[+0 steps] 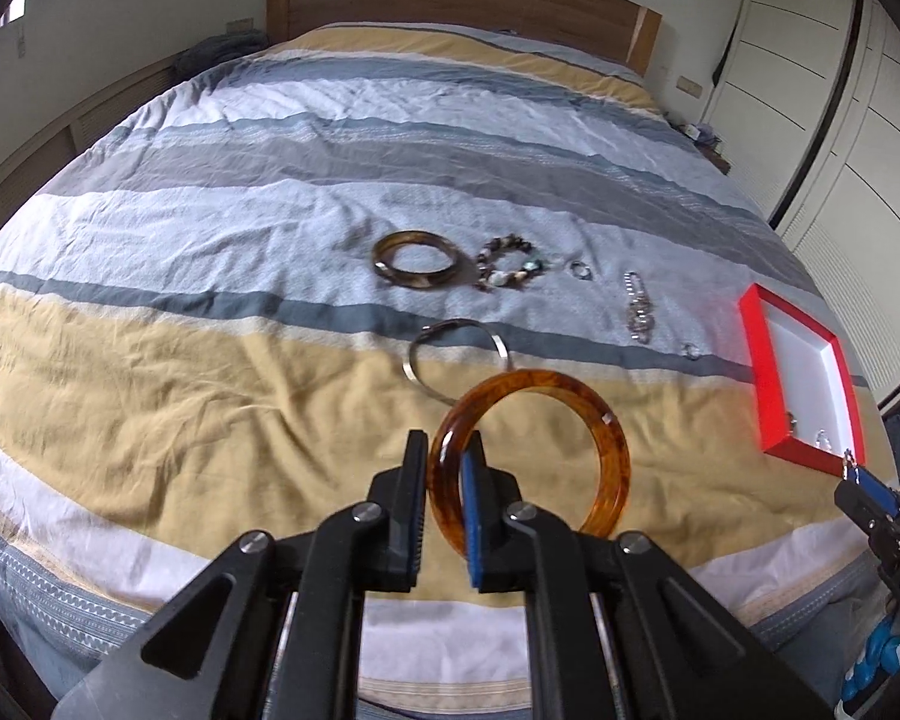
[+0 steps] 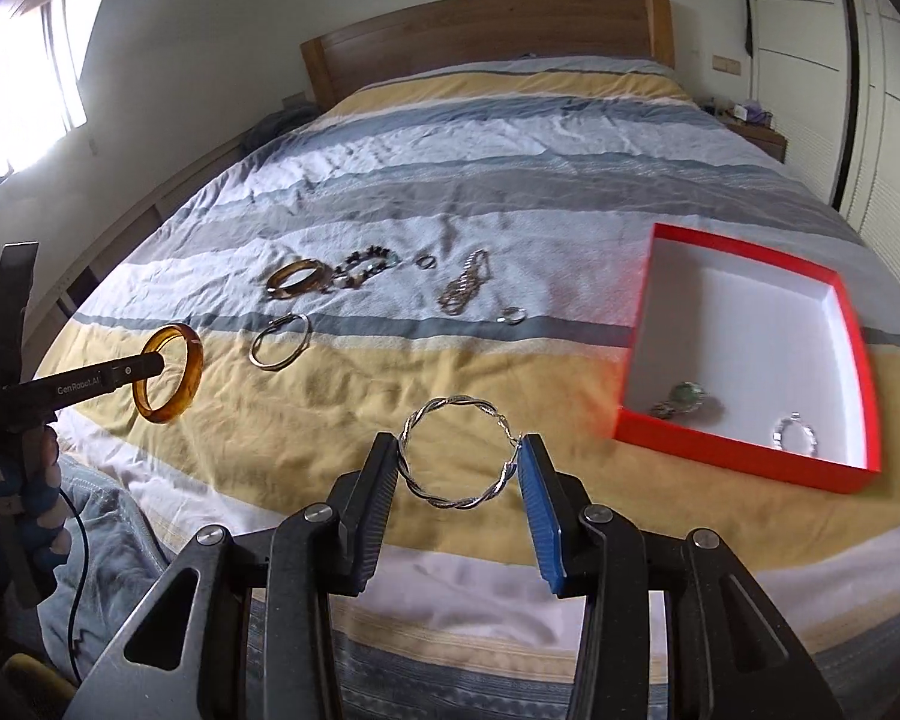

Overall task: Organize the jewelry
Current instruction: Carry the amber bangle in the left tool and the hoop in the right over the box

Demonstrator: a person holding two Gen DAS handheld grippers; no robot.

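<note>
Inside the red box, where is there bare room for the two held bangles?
The red box is bare across its far and middle floor. Only its near edge is crowded: a green-stone piece and a silver bracelet.

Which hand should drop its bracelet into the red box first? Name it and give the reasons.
Right, probably. The right gripper, holding the twisted silver bracelet, is close beside the red box. The left gripper, clamped on the amber bangle, hangs far across the bed from it.
</note>
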